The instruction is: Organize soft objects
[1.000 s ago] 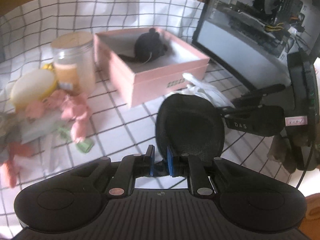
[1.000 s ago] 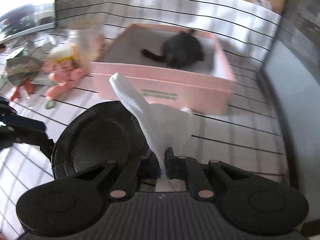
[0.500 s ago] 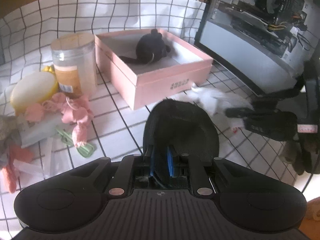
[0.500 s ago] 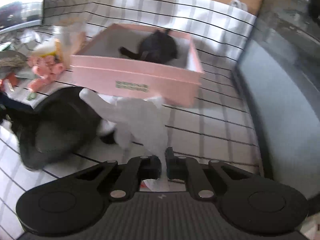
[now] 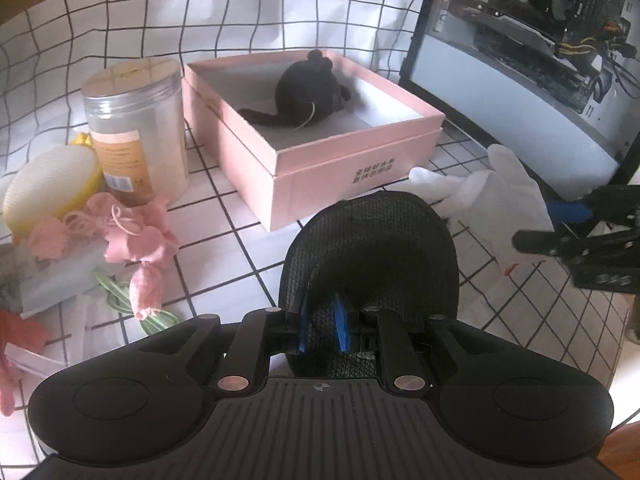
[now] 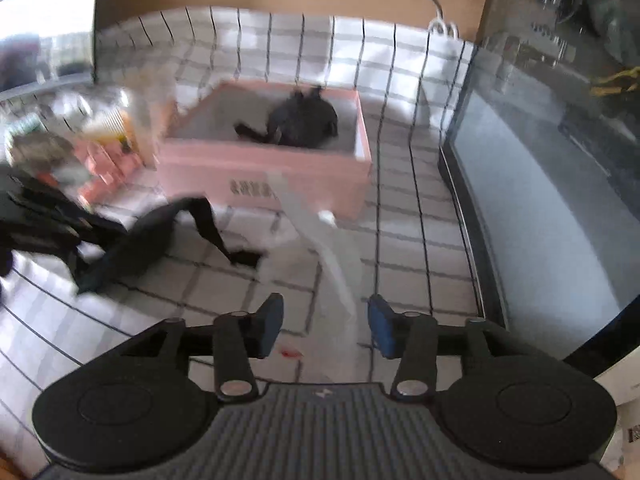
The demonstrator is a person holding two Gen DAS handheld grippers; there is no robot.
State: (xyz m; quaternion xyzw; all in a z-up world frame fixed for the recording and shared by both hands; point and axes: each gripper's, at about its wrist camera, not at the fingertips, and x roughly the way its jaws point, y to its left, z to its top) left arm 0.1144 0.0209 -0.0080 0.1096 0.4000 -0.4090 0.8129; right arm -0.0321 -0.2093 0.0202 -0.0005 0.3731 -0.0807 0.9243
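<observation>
White glove (image 6: 336,276) lies between the opening jaws of the right gripper (image 6: 326,326), short of the pink box (image 5: 344,168). Left gripper (image 5: 320,330) clamps the black pad (image 5: 370,248). The glove may slip onto the table, not into the box.

Daylight falls from the upper right in the left wrist view, which is sharp, with the pink box (image 5: 320,152) casting a soft shadow inside itself. The checked cloth (image 5: 120,20) glares white toward its far edge. The right wrist view is smeared by motion blur, worst along the cloth's left edge. Fisheye bending curves the grid lines at both frames' borders.
</observation>
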